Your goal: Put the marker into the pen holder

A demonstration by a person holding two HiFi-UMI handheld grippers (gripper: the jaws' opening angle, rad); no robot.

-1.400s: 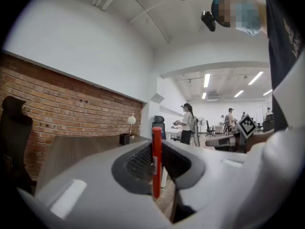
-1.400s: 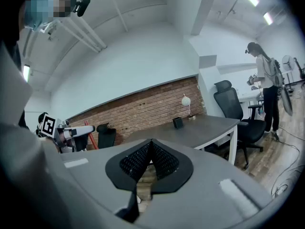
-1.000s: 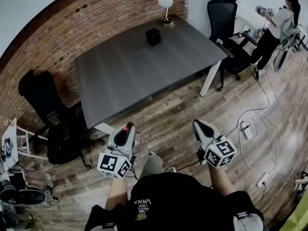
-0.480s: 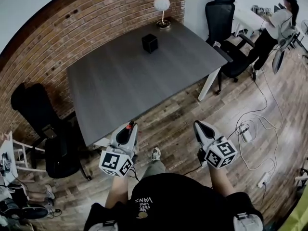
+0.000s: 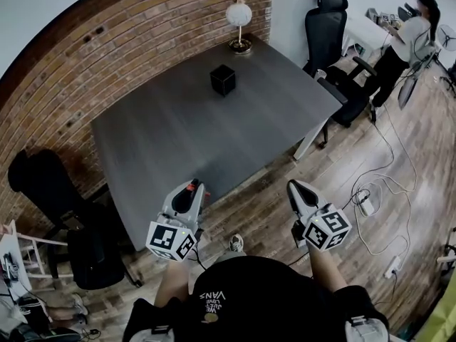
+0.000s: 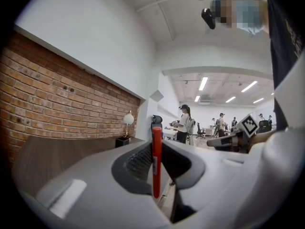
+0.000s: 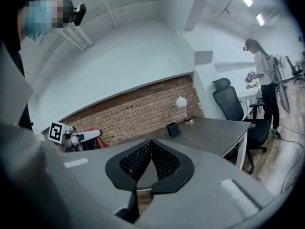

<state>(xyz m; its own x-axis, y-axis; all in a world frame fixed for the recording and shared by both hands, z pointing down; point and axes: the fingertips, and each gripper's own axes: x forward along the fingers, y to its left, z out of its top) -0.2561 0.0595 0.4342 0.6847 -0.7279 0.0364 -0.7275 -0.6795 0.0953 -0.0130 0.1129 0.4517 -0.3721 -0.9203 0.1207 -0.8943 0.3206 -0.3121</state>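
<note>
My left gripper [image 5: 191, 189] is shut on a red marker [image 6: 157, 160], which stands upright between its pads; its red tip [image 5: 189, 186] shows at the jaws in the head view. This gripper hovers at the near edge of the dark grey table [image 5: 178, 134]. The black pen holder [image 5: 223, 80] stands far across the table, near the lamp, and shows small in the gripper views as the holder [image 6: 122, 141] and the holder [image 7: 173, 130]. My right gripper [image 5: 296, 189] is shut with nothing in it, off the table's near right side, above the wooden floor.
A white globe lamp [image 5: 239, 21] stands at the table's far corner. Black office chairs sit at the left [image 5: 50, 191] and the right [image 5: 333, 34] of the table. A person [image 5: 399, 41] stands at a desk at the far right. Cables and a power strip [image 5: 368, 202] lie on the floor.
The table has drawn nearer and lower in the head view as I stepped toward it. Both grippers keep their pose; the marker stays held.
</note>
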